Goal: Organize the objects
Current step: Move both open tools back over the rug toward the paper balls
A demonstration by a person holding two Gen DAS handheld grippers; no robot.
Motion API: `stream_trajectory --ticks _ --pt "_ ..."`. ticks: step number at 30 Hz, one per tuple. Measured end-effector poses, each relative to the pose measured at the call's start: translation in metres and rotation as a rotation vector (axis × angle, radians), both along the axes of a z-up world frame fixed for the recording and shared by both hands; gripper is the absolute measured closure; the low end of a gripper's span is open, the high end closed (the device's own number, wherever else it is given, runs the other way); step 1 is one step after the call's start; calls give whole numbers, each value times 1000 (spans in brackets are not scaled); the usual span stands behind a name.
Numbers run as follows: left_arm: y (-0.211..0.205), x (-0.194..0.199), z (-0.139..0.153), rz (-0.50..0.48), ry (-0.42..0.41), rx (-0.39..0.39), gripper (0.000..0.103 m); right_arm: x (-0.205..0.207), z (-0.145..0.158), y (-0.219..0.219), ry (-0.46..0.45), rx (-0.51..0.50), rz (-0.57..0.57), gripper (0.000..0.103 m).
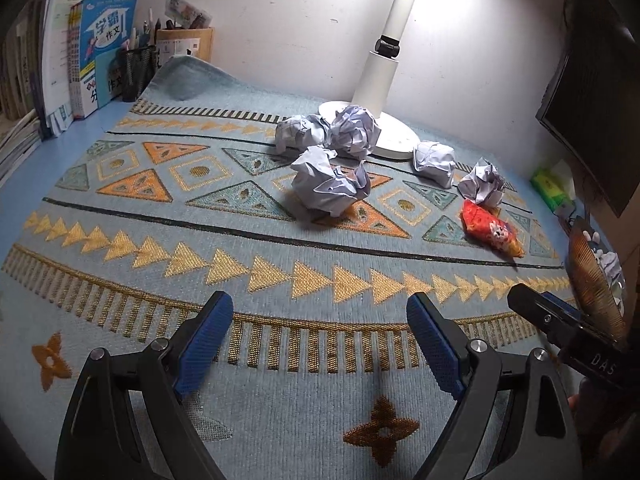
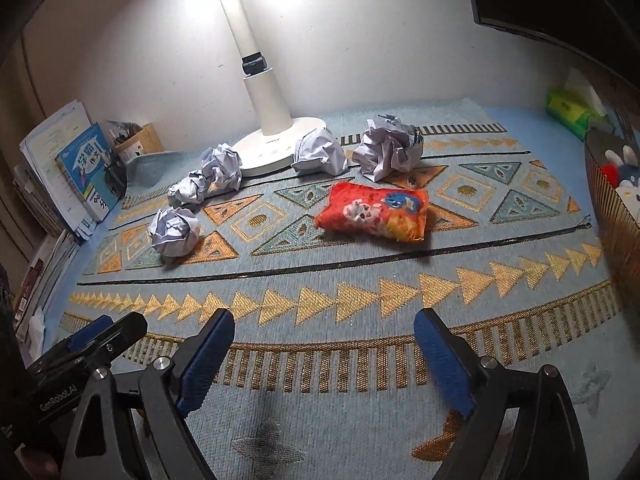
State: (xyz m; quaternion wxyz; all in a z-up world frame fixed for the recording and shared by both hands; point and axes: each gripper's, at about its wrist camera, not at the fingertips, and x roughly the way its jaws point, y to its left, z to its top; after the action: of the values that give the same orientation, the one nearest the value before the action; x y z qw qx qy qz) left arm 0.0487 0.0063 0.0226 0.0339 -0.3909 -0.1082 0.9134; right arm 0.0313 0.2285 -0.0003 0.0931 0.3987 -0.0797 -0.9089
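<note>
Several crumpled paper balls lie on a patterned blue mat (image 1: 120, 280) around a white lamp base (image 1: 396, 140). The nearest ball (image 1: 328, 184) sits mid-mat, and others (image 1: 356, 130) crowd the base. A red snack bag (image 1: 490, 232) lies flat to the right, in the right wrist view at centre (image 2: 374, 214), with paper balls behind it (image 2: 386, 152) and to the left (image 2: 174, 230). My left gripper (image 1: 320, 304) hovers open over bare mat, well short of the paper. My right gripper (image 2: 324, 320) is open too, empty, short of the snack bag.
A ribbed brown basket (image 2: 612, 208) holding plush toys stands at the mat's right edge. A green tissue pack (image 2: 572, 112) and a dark monitor (image 1: 592, 92) are at the back right. Books (image 1: 104, 52) and a mesh pen holder (image 1: 138, 72) line the back left.
</note>
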Motion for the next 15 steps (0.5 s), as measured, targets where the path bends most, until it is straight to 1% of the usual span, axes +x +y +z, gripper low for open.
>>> stream_trajectory --ticks 2,5,7,8,10,12,15 --pt "0 0 0 -4 0 -1 15 -2 -1 4 -16 -23 1 10" --pt "2 -1 1 -16 -4 -2 15 -9 -5 18 -60 -111 -15 10" --pt "4 -1 2 -31 -3 -10 15 -15 -6 24 -87 -146 -21 10" --pt "5 0 4 -48 15 -6 15 -16 -3 22 -88 -139 -11 10" --pt "7 3 11 -68 57 -11 15 -15 7 13 -51 -79 10 10" --pt "8 1 17 -67 65 -39 15 -16 19 0 -36 -19 41 10" --pt "5 -7 30 -86 76 -31 15 -24 38 -17 -25 1 112 10"
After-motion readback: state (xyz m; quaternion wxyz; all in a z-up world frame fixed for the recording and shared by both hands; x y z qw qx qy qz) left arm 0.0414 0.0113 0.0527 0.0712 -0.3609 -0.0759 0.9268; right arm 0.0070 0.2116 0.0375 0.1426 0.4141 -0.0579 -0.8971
